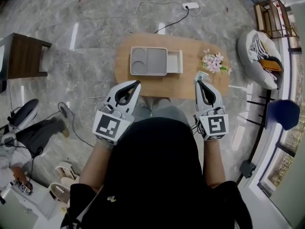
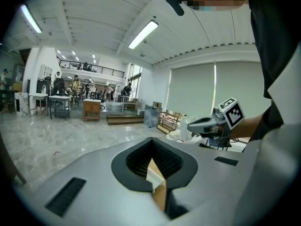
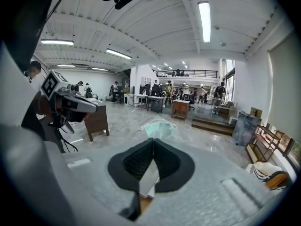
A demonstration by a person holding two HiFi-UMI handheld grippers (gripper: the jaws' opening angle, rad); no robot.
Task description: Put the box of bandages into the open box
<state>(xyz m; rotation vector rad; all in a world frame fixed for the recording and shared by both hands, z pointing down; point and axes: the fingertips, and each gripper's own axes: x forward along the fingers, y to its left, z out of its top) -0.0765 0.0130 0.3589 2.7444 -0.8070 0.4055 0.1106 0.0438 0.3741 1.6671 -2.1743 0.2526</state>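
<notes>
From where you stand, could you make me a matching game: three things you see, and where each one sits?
Things:
1. open white box
2. flowers
3. power strip

Places:
A. on the floor
B. right end of the table
C. near the middle of the table

Pairs: 1-C, 2-B, 3-A

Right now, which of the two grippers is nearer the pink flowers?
The right gripper: its tip is close beside the flowers at the right end of the table, while the left gripper is further left, by the white box.
</notes>
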